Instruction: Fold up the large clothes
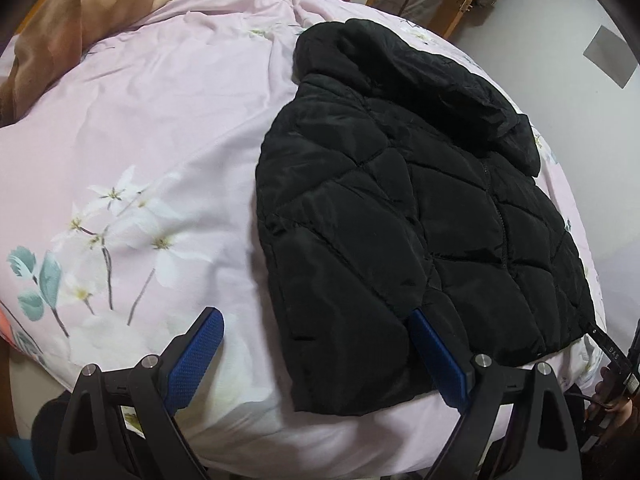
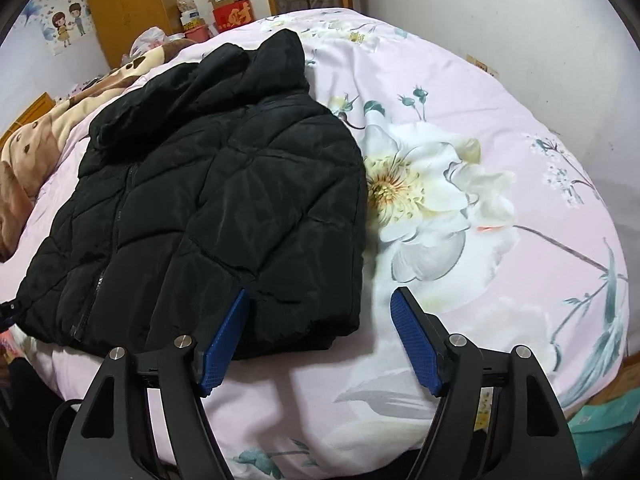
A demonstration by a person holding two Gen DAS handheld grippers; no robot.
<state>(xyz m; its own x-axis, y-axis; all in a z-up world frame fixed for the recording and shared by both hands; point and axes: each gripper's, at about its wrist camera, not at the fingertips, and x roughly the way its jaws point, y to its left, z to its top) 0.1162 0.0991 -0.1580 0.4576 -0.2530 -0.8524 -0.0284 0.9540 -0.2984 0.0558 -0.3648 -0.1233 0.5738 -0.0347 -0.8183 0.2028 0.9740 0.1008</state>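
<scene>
A black quilted jacket (image 1: 420,216) lies flat on the pink floral bed (image 1: 168,128), hood toward one o'clock. The left claw (image 1: 316,332) gapes wide at six o'clock, straddling the jacket's near corner

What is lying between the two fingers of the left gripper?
The near corner of the black jacket and pink bedsheet, seen in the left wrist view.

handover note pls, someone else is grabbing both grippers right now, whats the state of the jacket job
Left gripper: open, holding nothing, at the jacket's near hem corner.
Right gripper: open, holding nothing, at the other hem corner.
Black puffer jacket: lies on the pink floral bedspread, front up, zipped, hood away from you.
Done: both sleeves appear tucked in.
Left: probably fold hem toward hood.
</scene>
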